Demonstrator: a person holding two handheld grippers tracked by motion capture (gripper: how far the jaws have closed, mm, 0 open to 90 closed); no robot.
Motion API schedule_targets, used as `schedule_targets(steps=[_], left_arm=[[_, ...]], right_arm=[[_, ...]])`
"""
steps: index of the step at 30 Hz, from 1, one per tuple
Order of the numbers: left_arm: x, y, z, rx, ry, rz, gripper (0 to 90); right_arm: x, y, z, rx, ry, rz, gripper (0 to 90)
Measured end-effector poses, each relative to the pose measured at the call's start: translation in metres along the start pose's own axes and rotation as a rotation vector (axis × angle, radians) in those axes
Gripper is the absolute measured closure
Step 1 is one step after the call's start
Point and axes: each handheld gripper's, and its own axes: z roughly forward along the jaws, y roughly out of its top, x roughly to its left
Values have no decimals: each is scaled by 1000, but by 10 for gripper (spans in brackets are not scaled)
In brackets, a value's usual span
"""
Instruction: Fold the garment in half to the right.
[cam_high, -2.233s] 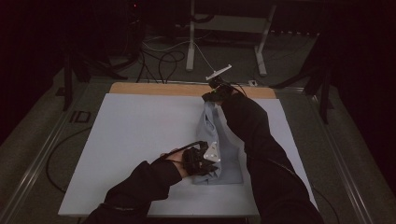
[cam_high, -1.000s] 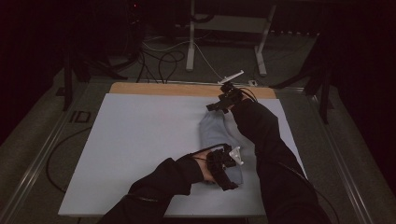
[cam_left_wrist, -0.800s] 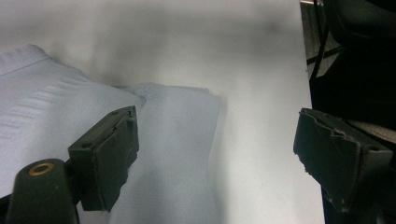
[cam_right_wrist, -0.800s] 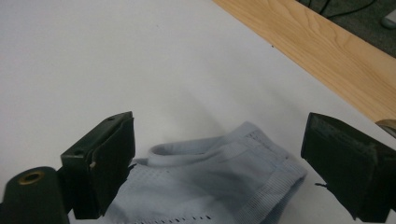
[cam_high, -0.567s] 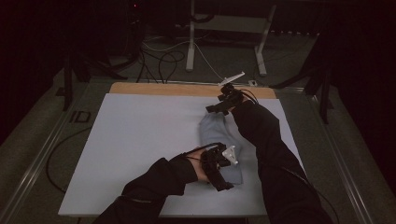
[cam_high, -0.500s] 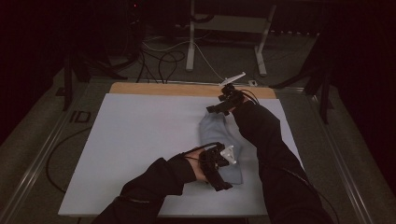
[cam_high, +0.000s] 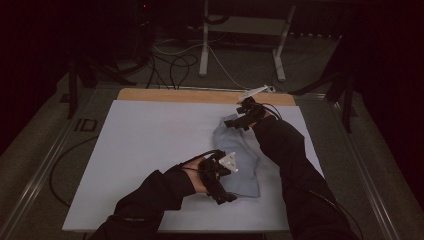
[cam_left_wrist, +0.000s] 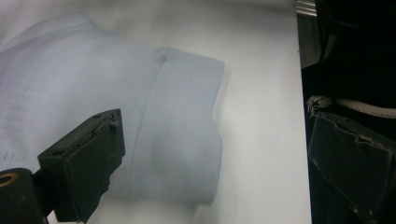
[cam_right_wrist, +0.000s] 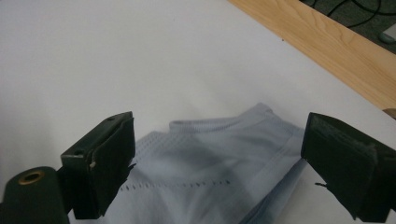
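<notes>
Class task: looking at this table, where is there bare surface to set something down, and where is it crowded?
Free: the white table top left of the pale blue garment, from the wooden strip at the far edge to the near edge. Crowded: the right part, where the garment lies with the left claw and right claw over it.

One light-blue garment (cam_high: 240, 162), two hand-held grippers, left (cam_high: 220, 176) and right (cam_high: 243, 116), one white table (cam_high: 150, 150)

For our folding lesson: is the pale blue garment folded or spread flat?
Folded: the pale blue garment lies as a narrow strip, and its near end shows a doubled-over edge.
</notes>
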Motion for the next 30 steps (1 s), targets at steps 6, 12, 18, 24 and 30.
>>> schedule_targets(steps=[6, 12, 18, 24, 30], left_arm=[[2, -19, -16, -35, 28, -27, 3], [0, -44, -28, -43, 72, -66, 3], [-3, -77, -46, -82, 145, -114, 3], [-10, -122, -61, -136, 227, -201, 3], [-20, -171, -72, -163, 280, -282, 3]], right_arm=[[1, -9, -3, 4, 4, -25, 99], [0, -19, 0, 11, 5, 0, 99], [-5, -28, 7, 35, -15, 41, 103], [-14, -38, 13, 45, -17, 107, 147], [-23, -49, 27, 94, -34, 142, 312]])
